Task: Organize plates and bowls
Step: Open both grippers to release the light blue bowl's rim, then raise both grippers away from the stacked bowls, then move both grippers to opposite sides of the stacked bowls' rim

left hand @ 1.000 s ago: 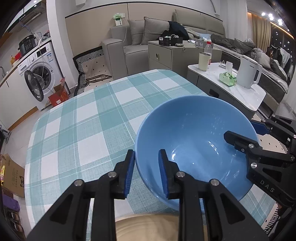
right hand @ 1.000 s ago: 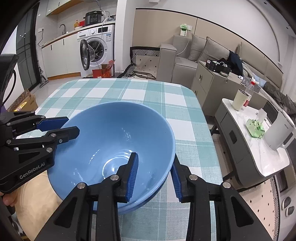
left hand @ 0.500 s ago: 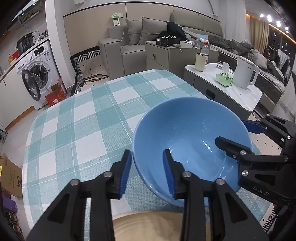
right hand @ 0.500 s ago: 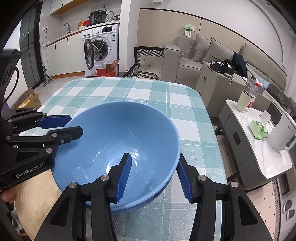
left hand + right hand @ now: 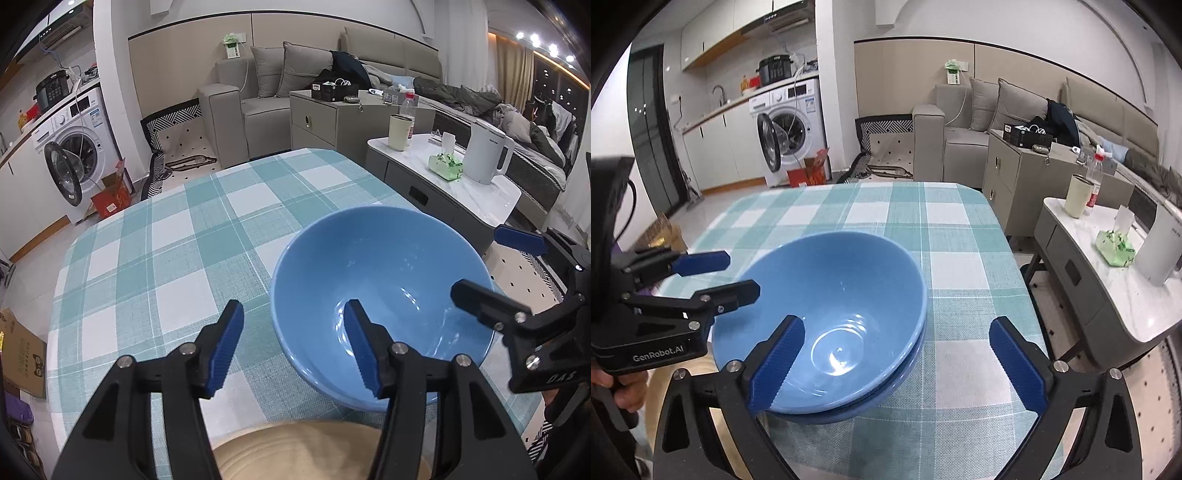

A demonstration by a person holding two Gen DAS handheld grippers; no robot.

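Observation:
A blue bowl (image 5: 384,273) (image 5: 842,295) sits nested in a second blue bowl (image 5: 871,400) on the teal checked tablecloth. My left gripper (image 5: 295,350) is open, its jaws straddling the bowl's near-left rim without touching. My right gripper (image 5: 897,365) is open wide, its jaws either side of the bowl's near-right rim. Each gripper shows in the other's view: the right gripper at the right (image 5: 509,273), the left gripper at the left (image 5: 716,277). A beige plate (image 5: 317,454) (image 5: 694,373) lies at the table's near edge below my grippers.
The checked table (image 5: 166,258) stretches away behind the bowls. Beyond its right edge stands a low white side table (image 5: 1115,291) with a kettle (image 5: 485,153), a cup and a tissue box. A sofa, a cabinet and a washing machine (image 5: 792,129) stand further back.
Both grippers were shut on the blue bowl's rim and have opened, letting it go. The bowl has come down to rest in the lower bowl. Both grippers have drawn back slightly.

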